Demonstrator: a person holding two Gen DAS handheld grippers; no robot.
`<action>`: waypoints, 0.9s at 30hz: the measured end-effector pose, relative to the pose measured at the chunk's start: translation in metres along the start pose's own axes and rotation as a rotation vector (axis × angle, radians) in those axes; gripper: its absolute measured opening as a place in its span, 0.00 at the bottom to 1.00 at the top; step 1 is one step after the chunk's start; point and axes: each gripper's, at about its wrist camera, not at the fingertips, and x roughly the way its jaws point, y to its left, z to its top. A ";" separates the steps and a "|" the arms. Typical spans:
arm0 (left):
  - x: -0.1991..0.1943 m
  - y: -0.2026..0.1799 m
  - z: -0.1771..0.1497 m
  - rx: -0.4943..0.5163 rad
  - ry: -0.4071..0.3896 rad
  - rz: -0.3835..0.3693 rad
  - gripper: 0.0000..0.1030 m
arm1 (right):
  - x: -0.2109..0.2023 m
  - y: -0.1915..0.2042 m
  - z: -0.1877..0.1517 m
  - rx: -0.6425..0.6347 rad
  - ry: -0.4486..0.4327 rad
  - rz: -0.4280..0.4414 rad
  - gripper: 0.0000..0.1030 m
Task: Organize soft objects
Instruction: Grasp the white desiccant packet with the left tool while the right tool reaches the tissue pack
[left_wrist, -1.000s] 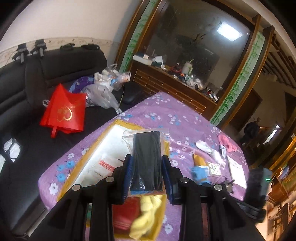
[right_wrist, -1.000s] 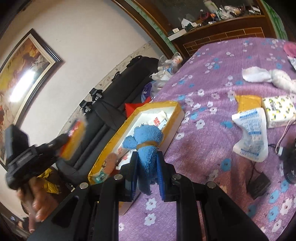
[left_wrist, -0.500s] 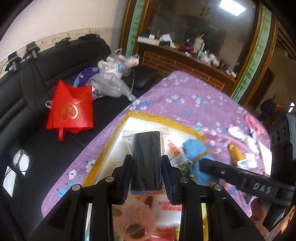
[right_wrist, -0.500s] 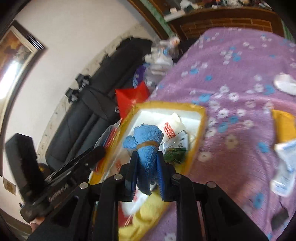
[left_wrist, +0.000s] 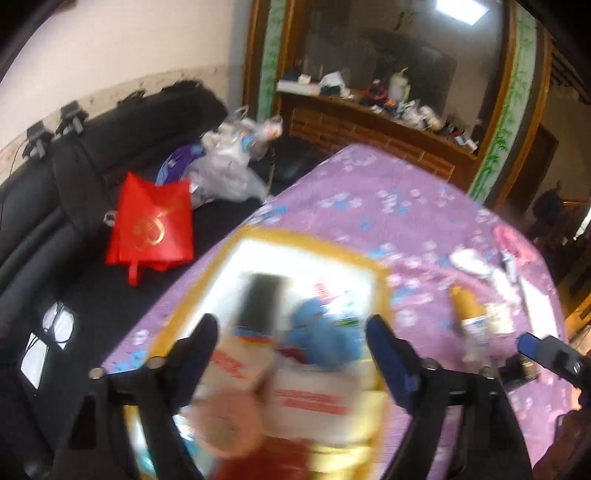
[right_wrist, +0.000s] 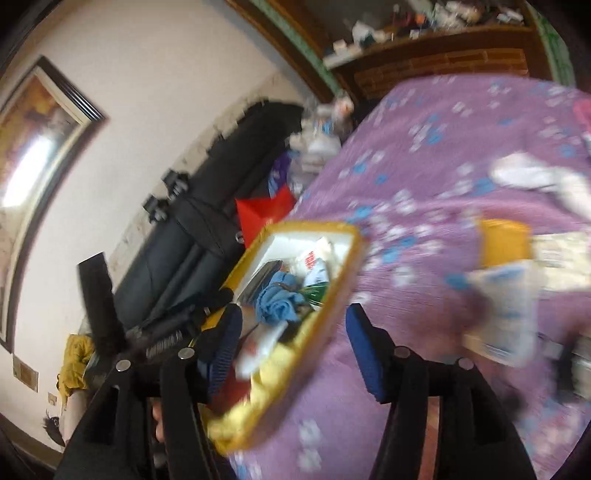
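Note:
A yellow-rimmed white box (left_wrist: 306, 236) (right_wrist: 343, 273) sits on the purple flowered cloth. Inside lie a black bagged item (left_wrist: 260, 299) (right_wrist: 264, 271), a blue soft toy (left_wrist: 325, 336) (right_wrist: 277, 302), packets, a yellow cloth (right_wrist: 273, 373) and a pink round thing (left_wrist: 229, 424). My left gripper (left_wrist: 291, 350) is open and empty above the box's near end. My right gripper (right_wrist: 295, 343) is open and empty over the box's near right rim. Both views are blurred.
A black sofa (left_wrist: 74, 192) with a red bag (left_wrist: 151, 225) and plastic bags (left_wrist: 229, 170) lies left of the table. Packets, a yellow pouch (right_wrist: 502, 240) and white cloths (right_wrist: 532, 177) lie on the cloth to the right. A cluttered wooden sideboard (left_wrist: 369, 125) stands behind.
Both grippers have opened. The black bagged item and the blue toy now lie in the box. Both grippers have drawn back from it.

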 end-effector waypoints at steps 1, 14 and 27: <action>-0.005 -0.027 0.001 0.028 -0.006 -0.039 0.90 | -0.022 -0.008 -0.002 -0.017 -0.042 -0.023 0.60; 0.119 -0.224 -0.027 0.332 0.320 -0.175 0.90 | -0.093 -0.159 0.000 0.301 -0.195 -0.200 0.66; 0.093 -0.197 -0.045 0.193 0.324 -0.294 0.28 | -0.087 -0.160 -0.009 0.268 -0.151 -0.124 0.75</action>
